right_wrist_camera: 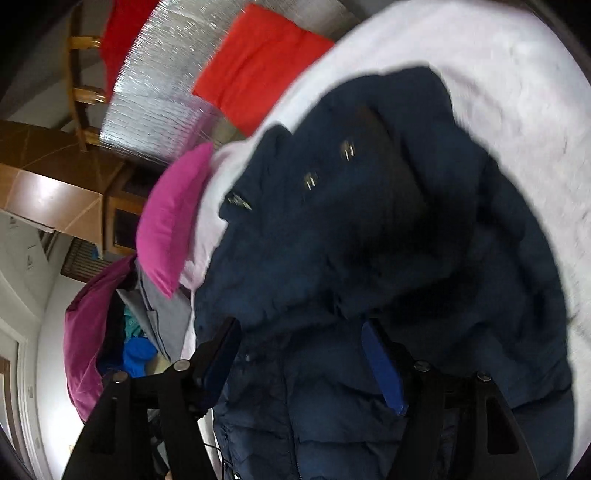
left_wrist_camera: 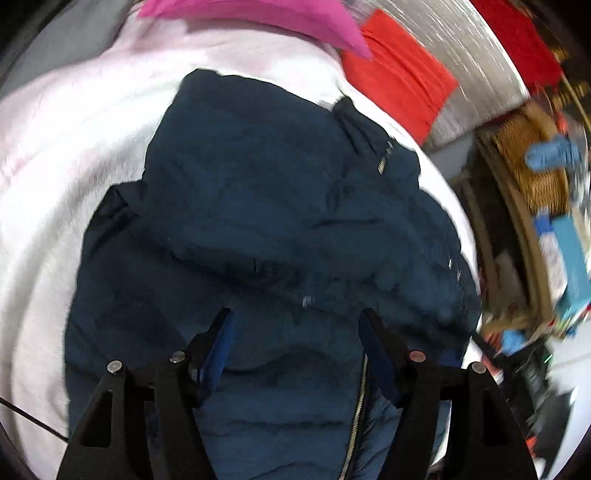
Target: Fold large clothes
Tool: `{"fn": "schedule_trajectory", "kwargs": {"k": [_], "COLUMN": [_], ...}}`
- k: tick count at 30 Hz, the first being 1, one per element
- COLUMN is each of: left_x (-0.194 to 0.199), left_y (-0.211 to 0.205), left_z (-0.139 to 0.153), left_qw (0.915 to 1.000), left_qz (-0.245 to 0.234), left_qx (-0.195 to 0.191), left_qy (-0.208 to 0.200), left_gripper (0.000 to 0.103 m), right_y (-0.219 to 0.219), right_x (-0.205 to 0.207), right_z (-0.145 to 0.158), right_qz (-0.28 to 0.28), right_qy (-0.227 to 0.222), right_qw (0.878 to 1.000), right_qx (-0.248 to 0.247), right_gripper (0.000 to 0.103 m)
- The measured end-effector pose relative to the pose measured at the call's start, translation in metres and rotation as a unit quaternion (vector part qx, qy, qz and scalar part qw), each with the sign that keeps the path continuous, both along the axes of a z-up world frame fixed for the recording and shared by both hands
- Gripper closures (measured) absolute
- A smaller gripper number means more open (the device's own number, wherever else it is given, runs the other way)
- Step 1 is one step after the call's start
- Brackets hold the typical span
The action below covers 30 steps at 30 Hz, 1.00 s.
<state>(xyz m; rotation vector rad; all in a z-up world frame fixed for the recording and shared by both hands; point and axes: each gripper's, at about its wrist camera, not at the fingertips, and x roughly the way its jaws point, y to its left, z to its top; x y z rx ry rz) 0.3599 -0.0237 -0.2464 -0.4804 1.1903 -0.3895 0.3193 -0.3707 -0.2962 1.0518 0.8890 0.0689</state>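
A dark navy quilted jacket (left_wrist_camera: 266, 229) lies bunched on a white sheet (left_wrist_camera: 55, 192), its zipper running down toward the camera and metal snaps along one edge. My left gripper (left_wrist_camera: 295, 317) hovers over the jacket's lower part, jaws apart, nothing pinched between the blue pads. In the right wrist view the same jacket (right_wrist_camera: 388, 229) fills the middle, with snaps near its upper left edge. My right gripper (right_wrist_camera: 301, 328) is open above the jacket's quilted front; the fabric lies below the pads, not clamped.
A magenta pillow (left_wrist_camera: 258, 14) and a red cushion (left_wrist_camera: 399, 85) lie beyond the jacket. A silver mat (right_wrist_camera: 159, 96), wooden furniture (right_wrist_camera: 55, 192) and a purple bag of clothes (right_wrist_camera: 88, 332) stand off the bed's edge. Cluttered shelves (left_wrist_camera: 546, 221) are to the right.
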Motion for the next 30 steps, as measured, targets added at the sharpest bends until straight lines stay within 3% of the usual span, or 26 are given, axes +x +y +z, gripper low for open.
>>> {"fn": "schedule_trajectory", "kwargs": {"k": [4,9,11,13,18,21,25,30], "left_x": [0.015,0.033,0.031,0.03,0.03,0.03,0.029,0.029], "left_y": [0.013,0.019,0.019,0.017,0.013,0.01,0.004,-0.005], "left_z": [-0.008,-0.027,-0.028,-0.028,-0.026,-0.022,-0.01,-0.019], "left_qw": [0.998,0.993,0.9924,0.9927,0.994,0.9957,0.9969,0.9974], "left_qz": [0.059,0.093,0.098,0.103,0.103,0.09,0.076,0.057], "left_qx": [-0.023,-0.07,-0.07,-0.059,-0.035,-0.018,0.003,0.042], "left_qy": [0.0,0.022,0.023,0.021,0.01,-0.001,-0.021,-0.013], "left_gripper": [0.032,0.034,0.034,0.044,0.062,0.068,0.072,0.069], "right_y": [0.002,-0.001,-0.006,-0.01,-0.015,-0.018,-0.011,-0.013], "right_x": [0.002,0.015,0.017,0.016,0.016,0.013,0.009,0.003], "right_z": [-0.02,-0.027,-0.03,-0.031,-0.033,-0.033,-0.012,-0.006], "right_qz": [-0.02,-0.056,-0.068,-0.08,-0.103,-0.109,-0.103,-0.096], "right_qy": [0.016,0.007,0.005,0.002,0.009,0.008,-0.008,-0.01], "right_qw": [0.998,0.997,0.996,0.994,0.993,0.993,0.994,0.995], "right_qx": [0.053,0.053,0.065,0.078,0.062,0.044,-0.019,-0.028], "right_gripper": [0.031,0.031,0.031,0.033,0.06,0.07,0.072,0.071]}}
